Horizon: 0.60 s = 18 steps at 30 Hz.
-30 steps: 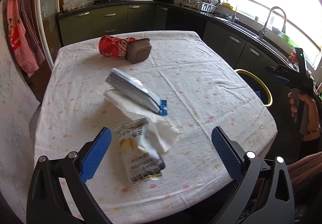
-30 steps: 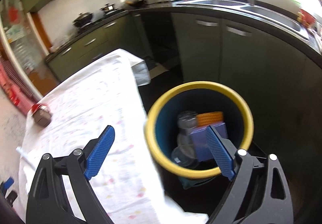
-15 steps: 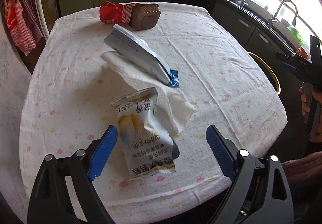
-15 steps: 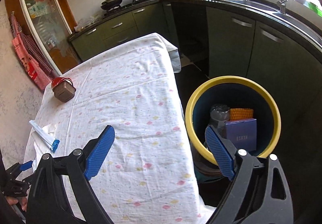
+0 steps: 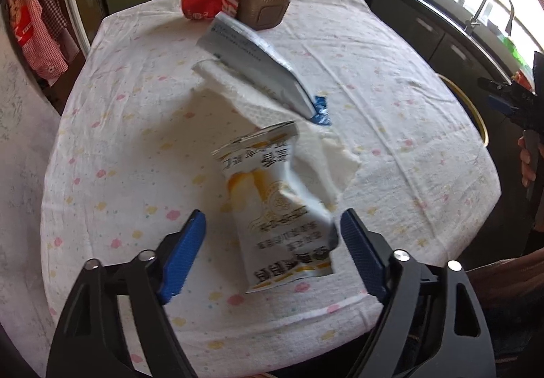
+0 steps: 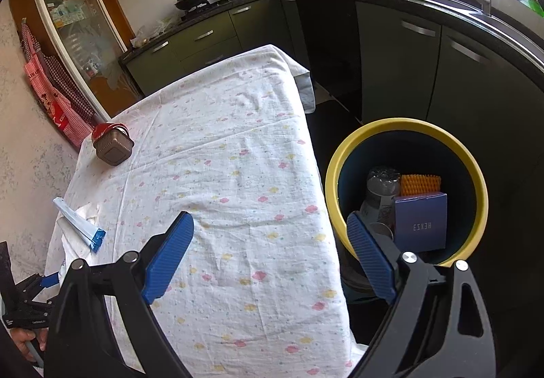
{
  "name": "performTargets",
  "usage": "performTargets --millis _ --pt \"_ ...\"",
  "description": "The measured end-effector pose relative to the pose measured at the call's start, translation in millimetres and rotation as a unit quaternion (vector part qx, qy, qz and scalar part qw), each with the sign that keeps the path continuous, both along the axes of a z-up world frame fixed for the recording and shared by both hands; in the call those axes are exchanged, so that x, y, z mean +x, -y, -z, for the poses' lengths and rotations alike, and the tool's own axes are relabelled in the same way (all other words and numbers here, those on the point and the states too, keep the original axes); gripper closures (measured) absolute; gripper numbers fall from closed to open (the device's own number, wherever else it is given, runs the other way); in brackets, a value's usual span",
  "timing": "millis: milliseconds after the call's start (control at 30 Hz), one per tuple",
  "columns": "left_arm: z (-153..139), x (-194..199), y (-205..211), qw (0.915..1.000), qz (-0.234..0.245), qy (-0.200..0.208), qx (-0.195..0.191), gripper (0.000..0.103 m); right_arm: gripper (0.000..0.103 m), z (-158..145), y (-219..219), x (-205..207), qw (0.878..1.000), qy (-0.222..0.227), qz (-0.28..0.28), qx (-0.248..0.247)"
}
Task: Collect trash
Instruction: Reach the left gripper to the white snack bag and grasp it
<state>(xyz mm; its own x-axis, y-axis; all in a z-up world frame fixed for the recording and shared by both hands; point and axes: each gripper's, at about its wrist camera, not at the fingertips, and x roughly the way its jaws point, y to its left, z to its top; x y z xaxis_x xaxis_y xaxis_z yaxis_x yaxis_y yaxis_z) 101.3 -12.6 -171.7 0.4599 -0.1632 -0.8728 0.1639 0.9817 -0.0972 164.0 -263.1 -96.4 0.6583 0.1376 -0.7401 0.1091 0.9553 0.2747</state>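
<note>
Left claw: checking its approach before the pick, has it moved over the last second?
Yes. The left claw has advanced toward the snack wrapper, which now lies between its open fingers; the red can looms closer too.

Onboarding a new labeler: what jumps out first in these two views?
In the left wrist view, a crumpled white-and-yellow snack wrapper lies on the floral white tablecloth, right between the open left tongs. Behind it, a silver foil pouch with a blue end rests on a torn white paper towel. In the right wrist view, a yellow-rimmed dark blue trash bin beside the table holds a purple box, past the open right tongs.
</note>
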Motion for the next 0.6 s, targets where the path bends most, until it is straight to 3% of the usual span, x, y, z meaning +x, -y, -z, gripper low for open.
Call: performTargets --millis 233,433,567,600 --pt "-1 9 -21 0.9995 -0.024 0.004 0.021 0.028 0.016 5 -1 4 1.000 -0.008 -0.004 0.005" --pt "0 25 -13 0.9995 0.004 0.013 0.027 0.025 0.016 7 -6 7 1.000 -0.013 -0.012 0.005" --pt "3 32 -10 0.9989 0.013 0.010 0.044 0.036 0.016 7 -7 7 1.000 -0.014 -0.014 0.003" --pt "2 32 -10 0.9988 0.015 0.009 0.046 0.044 0.016 7 -7 7 1.000 -0.014 -0.014 0.003"
